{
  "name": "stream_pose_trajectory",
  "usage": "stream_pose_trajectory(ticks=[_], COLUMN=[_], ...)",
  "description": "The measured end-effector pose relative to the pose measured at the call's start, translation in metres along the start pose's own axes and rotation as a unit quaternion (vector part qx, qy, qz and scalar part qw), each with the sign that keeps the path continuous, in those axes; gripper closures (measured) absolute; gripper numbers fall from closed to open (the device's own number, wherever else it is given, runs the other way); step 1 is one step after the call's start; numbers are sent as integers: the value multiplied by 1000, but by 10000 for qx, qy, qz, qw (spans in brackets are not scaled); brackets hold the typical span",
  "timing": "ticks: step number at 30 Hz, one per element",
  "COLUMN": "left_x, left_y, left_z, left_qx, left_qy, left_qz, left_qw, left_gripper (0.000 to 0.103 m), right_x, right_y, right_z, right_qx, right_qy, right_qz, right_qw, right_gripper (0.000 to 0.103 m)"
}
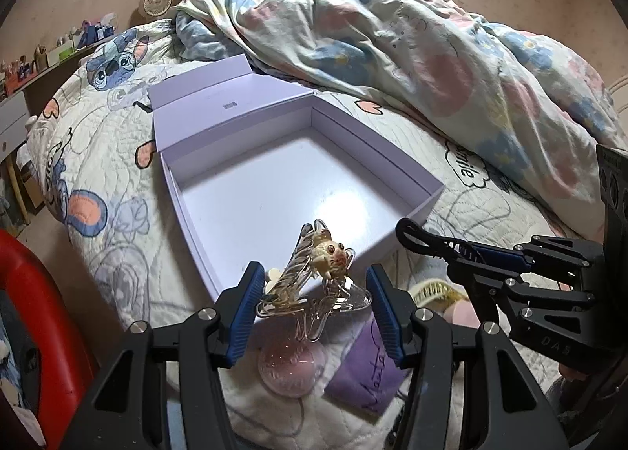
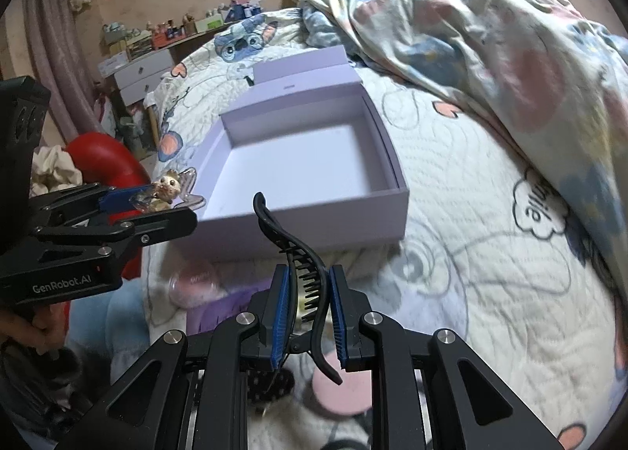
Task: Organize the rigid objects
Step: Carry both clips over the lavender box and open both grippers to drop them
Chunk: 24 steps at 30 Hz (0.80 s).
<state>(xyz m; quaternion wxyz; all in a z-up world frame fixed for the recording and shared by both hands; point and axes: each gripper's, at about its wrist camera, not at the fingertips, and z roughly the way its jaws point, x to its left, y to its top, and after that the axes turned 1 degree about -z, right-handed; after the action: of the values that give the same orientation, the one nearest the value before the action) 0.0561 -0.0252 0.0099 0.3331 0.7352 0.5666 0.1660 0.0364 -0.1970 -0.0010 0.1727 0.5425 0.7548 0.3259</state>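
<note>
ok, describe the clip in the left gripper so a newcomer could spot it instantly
Start at the open lilac cardboard box on the quilted bed. At its near edge the left gripper clamps a clear plastic claw clip. Unlike the plain black toothed clip nearby, it carries a cream animal figurine.

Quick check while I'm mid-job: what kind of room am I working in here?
Most likely a bedroom. The open lilac box sits on a bed with a cartoon-print quilt and a rumpled duvet, and a cluttered shelf over drawers runs along the wall.
</note>
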Motion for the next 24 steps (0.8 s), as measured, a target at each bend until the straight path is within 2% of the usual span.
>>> stream_pose_trajectory(ticks=[14,24], left_x=[9,28], left_y=[40,70], left_z=[27,45], left_qx=[-88,-211], left_qy=[33,290], left_qz=[-33,-39], left_qw=[10000,9993], left_gripper=[50,50], right_x=[-7,-10], right_y=[48,83], right_z=[29,57], right_qx=[-205,-327], right_qy=[116,332], right_qz=[-534,-924], right_qw=[9983,9946], right_gripper=[83,83])
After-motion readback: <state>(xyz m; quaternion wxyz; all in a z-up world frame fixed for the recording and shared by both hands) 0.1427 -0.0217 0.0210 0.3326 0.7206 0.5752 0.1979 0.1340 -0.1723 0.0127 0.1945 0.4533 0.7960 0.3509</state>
